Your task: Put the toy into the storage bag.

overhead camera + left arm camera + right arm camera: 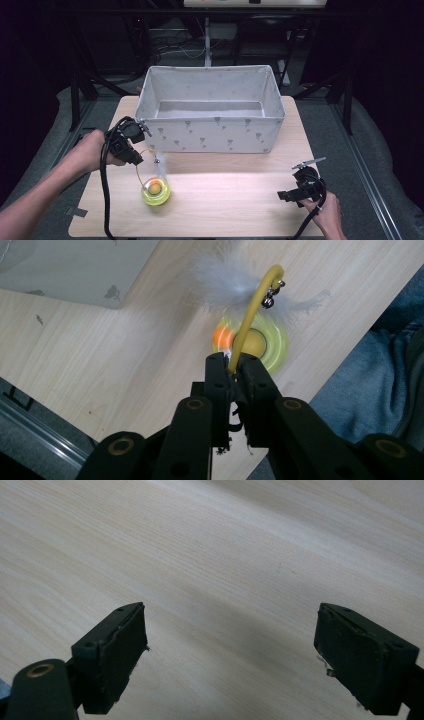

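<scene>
A cat toy rests on the wooden table: a yellow-green round base with an orange ball in it, and a curved yellow wand that carries small bells and a grey feather. My left gripper is shut on the lower end of the wand, just above the base. In the left gripper view the wand arcs up out of the jaws. My right gripper hovers low over bare wood at the table's front right, its pads wide apart with nothing between them.
A large white fabric bin with a small grey print stands open at the back of the table, its corner close to the toy. Dark floor and stand legs surround the table.
</scene>
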`<action>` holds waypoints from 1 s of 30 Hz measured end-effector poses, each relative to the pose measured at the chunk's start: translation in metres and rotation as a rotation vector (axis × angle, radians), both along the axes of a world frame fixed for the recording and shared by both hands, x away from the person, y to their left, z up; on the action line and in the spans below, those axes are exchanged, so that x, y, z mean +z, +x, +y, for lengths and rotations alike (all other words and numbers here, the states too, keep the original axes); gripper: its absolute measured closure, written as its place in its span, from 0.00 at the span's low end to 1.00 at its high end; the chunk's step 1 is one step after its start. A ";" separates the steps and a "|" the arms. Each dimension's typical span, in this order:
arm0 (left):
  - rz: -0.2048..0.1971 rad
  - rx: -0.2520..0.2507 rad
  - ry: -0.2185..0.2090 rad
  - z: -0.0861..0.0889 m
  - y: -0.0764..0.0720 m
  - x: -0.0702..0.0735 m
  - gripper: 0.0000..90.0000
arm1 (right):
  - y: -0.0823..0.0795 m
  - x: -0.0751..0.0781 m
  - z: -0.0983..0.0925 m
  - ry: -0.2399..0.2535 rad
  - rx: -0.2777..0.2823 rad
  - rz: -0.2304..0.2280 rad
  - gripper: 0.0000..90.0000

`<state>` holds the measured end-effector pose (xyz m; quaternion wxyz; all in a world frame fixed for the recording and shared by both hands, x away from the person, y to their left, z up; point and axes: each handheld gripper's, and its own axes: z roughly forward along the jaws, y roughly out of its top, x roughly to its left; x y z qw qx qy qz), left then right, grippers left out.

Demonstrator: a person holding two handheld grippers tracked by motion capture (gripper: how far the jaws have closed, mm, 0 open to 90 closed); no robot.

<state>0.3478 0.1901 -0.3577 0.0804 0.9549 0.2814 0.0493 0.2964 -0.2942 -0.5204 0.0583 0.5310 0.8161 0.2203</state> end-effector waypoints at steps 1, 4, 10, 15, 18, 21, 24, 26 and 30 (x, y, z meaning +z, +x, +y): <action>-0.001 0.006 -0.003 0.000 0.000 0.001 0.96 | 0.000 0.000 0.000 -0.001 0.001 0.000 0.15; -0.003 0.017 -0.002 0.000 0.000 0.001 0.97 | 0.000 0.000 0.000 -0.003 0.004 0.001 0.15; 0.003 0.022 -0.010 -0.001 -0.001 0.003 0.98 | 0.000 0.000 -0.001 0.006 0.003 -0.005 0.14; -0.008 0.006 0.004 -0.004 -0.003 0.008 0.98 | -0.001 0.000 -0.001 0.005 0.001 -0.011 0.15; -0.017 0.004 0.016 -0.004 -0.003 0.012 0.98 | -0.001 0.000 -0.001 0.017 0.001 -0.011 0.15; -0.027 0.005 0.023 -0.003 -0.003 0.016 0.98 | -0.001 0.000 -0.001 0.005 0.002 -0.010 0.15; -0.033 0.005 0.022 -0.002 -0.003 0.021 0.98 | -0.001 0.000 -0.001 0.005 0.002 -0.010 0.15; -0.039 0.006 0.022 0.000 -0.004 0.026 0.98 | -0.001 0.000 -0.001 0.002 0.004 -0.006 0.15; -0.042 0.007 0.019 0.002 -0.004 0.031 0.98 | 0.000 -0.001 -0.002 -0.010 0.012 0.000 0.15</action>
